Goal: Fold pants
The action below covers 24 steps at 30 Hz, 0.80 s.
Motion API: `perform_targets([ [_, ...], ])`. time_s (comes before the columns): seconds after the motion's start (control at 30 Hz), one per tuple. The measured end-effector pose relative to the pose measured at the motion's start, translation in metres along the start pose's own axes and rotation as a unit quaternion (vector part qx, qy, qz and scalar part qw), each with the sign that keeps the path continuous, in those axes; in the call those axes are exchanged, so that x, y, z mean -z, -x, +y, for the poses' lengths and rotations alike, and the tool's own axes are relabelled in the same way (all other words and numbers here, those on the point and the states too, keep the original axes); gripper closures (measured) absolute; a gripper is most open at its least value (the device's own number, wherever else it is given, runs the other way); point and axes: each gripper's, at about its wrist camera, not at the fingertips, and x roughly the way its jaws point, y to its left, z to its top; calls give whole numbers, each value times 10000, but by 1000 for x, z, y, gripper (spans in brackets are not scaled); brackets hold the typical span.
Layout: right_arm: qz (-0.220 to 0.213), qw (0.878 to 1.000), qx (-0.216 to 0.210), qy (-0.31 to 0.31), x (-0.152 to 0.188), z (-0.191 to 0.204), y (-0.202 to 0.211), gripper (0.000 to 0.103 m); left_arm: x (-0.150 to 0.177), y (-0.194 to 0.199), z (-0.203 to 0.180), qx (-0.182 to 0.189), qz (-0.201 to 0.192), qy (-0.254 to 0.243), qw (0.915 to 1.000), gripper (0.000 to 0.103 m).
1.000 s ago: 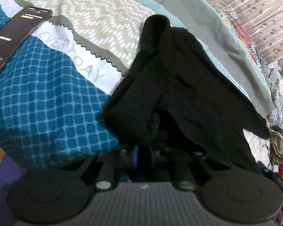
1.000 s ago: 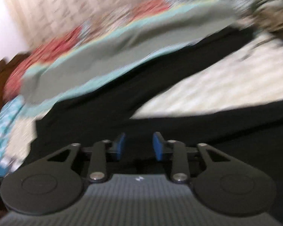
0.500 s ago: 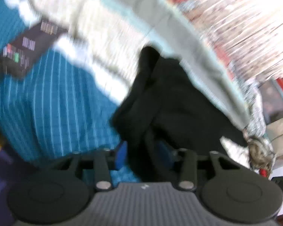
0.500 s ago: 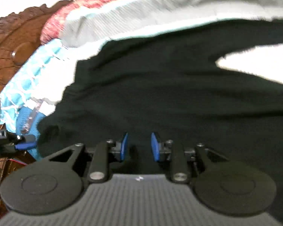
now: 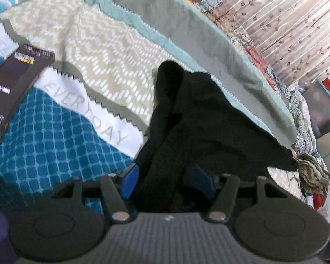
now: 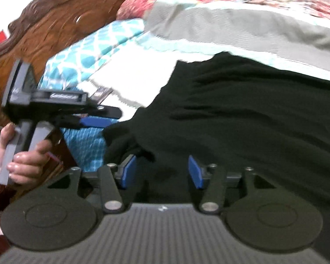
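Note:
Black pants (image 5: 209,123) lie bunched on the patterned bedspread (image 5: 55,132). In the left wrist view my left gripper (image 5: 167,181) is open, with a fold of the pants' edge lying between its blue pads (image 5: 129,181). In the right wrist view the pants (image 6: 242,114) spread wide across the bed. My right gripper (image 6: 161,171) is open over the near edge of the black cloth. The left gripper (image 6: 99,121) shows there at the left, held in a hand at the corner of the pants.
A phone (image 5: 13,90) lies on the bedspread at the left. A carved wooden headboard (image 6: 61,19) stands behind the bed. A crumpled olive cloth (image 5: 312,176) lies at the right, with a curtain (image 5: 286,26) beyond.
My left gripper has opened and let go of the pants' edge, which still lies between its pads. My right gripper has opened wider and swung left toward the waist end.

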Motion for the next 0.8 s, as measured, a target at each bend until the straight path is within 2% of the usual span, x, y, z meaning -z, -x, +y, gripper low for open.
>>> perform_targets([
  [0.03, 54, 10000, 18, 66, 1, 3, -6, 47, 2, -2, 1, 10, 53, 24, 10000, 51],
  [0.1, 180, 9995, 128, 207, 2, 6, -18, 48, 5, -5, 1, -15, 93, -28, 10000, 65],
  [0.13, 297, 9990, 198, 264, 3, 6, -26, 57, 6, -6, 0, -6, 139, -77, 9999, 81],
  [0.17, 405, 9984, 252, 301, 4, 7, -31, 73, 7, -7, -1, 27, 178, -101, 9998, 95],
  [0.2, 513, 9978, 307, 301, 4, 6, -35, 97, 7, -6, 0, 90, 209, -104, 9997, 96],
  [0.27, 461, 9986, 210, 158, 4, 6, -31, 98, 8, 5, 0, 172, 102, -84, 9998, 96],
  [0.37, 370, 9990, -247, 42, -1, 11, -18, 98, 9, 24, 2, 365, -89, -50, 9993, 96],
  [0.47, 654, 9960, -610, 29, 3, 14, -21, 97, 17, 35, 11, 402, -142, 140, 9990, 96],
  [0.6, 1015, 9943, -315, -33, 21, 10, -50, 92, 28, 21, 27, 155, 116, 439, 9988, 94],
  [0.67, 1003, 9937, -448, -234, 21, 5, -50, 86, 25, 26, 26, 252, 74, 498, 9984, 92],
  [0.7, 945, 9932, -585, -333, 18, 2, -45, 72, 21, 32, 23, 229, -49, 423, 9988, 90],
  [0.73, 820, 9937, -672, -370, 15, -1, -36, 56, 16, 40, 19, 168, -213, 316, 9991, 82],
  [0.77, 636, 9949, -688, -367, 13, -5, -24, 52, 10, 45, 16, 157, -339, 260, 9990, 76],
  [0.8, 425, 9962, -674, -358, 10, -10, -12, 52, 2, 50, 14, 177, -455, 238, 9985, 75],
])
